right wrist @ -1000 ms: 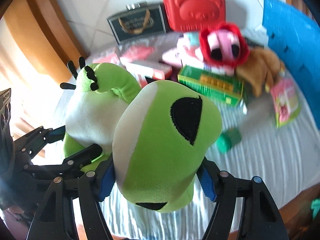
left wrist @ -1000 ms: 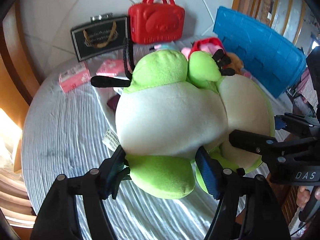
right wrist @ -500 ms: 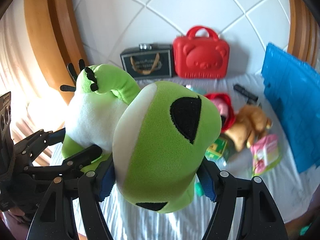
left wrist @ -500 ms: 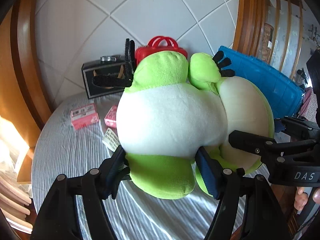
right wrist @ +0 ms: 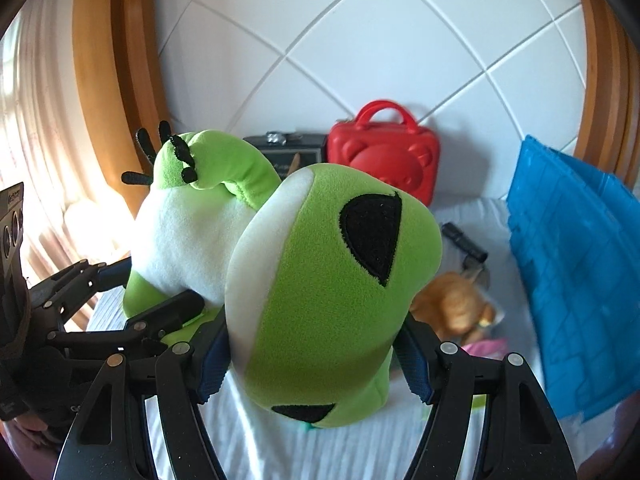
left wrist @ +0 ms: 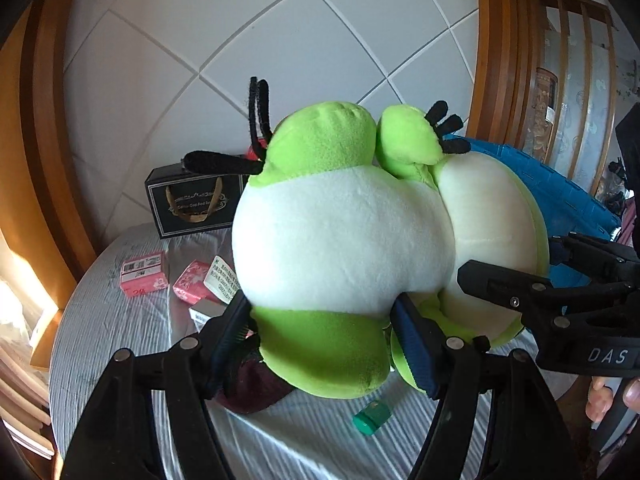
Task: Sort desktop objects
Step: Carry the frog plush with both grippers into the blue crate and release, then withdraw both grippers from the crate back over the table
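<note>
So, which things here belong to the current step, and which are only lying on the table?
In use now:
- green frog plush, off the table
- left gripper, clamped on its foot
- right gripper, clamped on its head

Lying about:
- red bear case
- black gift bag
- pink boxes
- blue crate
- brown plush

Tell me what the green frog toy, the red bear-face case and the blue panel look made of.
Green-and-white frog plush toy: soft fleece, matte and fuzzy, dented where gripped. Red bear-face carry case: probably moulded plastic, smooth, slightly glossy. Blue ribbed panel: likely rigid plastic with a raised grid.
</note>
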`<state>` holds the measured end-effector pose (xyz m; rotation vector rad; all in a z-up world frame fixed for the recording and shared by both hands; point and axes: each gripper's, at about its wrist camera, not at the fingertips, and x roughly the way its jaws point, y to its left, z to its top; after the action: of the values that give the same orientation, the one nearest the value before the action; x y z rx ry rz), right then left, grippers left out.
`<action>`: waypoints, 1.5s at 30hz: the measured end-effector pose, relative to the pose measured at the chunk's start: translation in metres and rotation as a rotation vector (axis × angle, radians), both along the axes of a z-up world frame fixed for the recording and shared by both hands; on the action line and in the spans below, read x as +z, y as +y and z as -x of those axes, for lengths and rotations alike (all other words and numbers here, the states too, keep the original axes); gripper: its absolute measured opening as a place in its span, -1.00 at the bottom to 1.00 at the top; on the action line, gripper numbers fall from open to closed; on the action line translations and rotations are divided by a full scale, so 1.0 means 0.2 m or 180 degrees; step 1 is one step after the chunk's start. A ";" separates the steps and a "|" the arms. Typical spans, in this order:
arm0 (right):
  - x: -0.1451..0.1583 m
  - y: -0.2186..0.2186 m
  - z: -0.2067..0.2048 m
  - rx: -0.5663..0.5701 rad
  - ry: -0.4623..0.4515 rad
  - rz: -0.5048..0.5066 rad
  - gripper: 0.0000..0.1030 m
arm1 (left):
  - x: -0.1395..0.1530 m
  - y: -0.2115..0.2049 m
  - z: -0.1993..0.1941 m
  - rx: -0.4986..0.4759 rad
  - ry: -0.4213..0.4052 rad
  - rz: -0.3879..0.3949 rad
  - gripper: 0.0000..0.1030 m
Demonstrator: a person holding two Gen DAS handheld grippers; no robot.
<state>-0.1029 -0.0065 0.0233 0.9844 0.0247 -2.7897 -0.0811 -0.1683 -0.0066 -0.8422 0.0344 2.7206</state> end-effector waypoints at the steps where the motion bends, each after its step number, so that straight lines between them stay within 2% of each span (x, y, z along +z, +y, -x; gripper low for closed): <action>1: 0.02 0.08 -0.01 -0.0010 0.0045 0.0009 0.38 | 0.03 0.08 0.00 -0.0010 0.0034 0.0005 0.36; 6: 0.15 0.49 -0.09 -0.0192 0.0333 0.0031 0.38 | 0.18 0.49 0.02 -0.0179 0.0223 0.0028 0.36; 15: 0.35 1.31 -0.28 -0.0700 0.0662 0.0029 0.38 | 0.42 1.39 0.02 -0.0740 0.0523 0.0065 0.36; 18: 0.38 1.58 -0.33 -0.0890 0.0711 0.0062 0.38 | 0.46 1.64 0.04 -0.0898 0.0540 0.0103 0.36; 22: 0.36 1.84 -0.38 -0.1099 0.0698 0.0111 0.38 | 0.46 1.92 0.06 -0.1062 0.0465 0.0137 0.36; 31: 0.30 2.26 -0.46 -0.1443 0.0545 0.0183 0.38 | 0.37 2.35 0.14 -0.1367 0.0180 0.0161 0.36; 32: 0.29 2.29 -0.48 -0.1470 0.0531 0.0189 0.38 | 0.36 2.39 0.14 -0.1507 0.0161 0.0180 0.36; 36: 0.26 2.43 -0.48 -0.1598 0.0418 0.0193 0.38 | 0.31 2.53 0.15 -0.1599 0.0109 0.0321 0.36; 42: 0.21 2.47 -0.42 -0.1739 0.0298 0.0039 0.38 | 0.29 2.69 0.13 -0.1662 0.0141 0.0607 0.36; 45: 0.19 2.50 -0.37 -0.1771 0.0319 0.0032 0.30 | 0.29 2.68 0.14 -0.1606 0.0124 0.0620 0.36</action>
<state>-0.0280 0.4931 0.0611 0.9663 -0.2934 -3.3310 -0.1083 0.3684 0.0518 -0.7123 0.4619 2.2779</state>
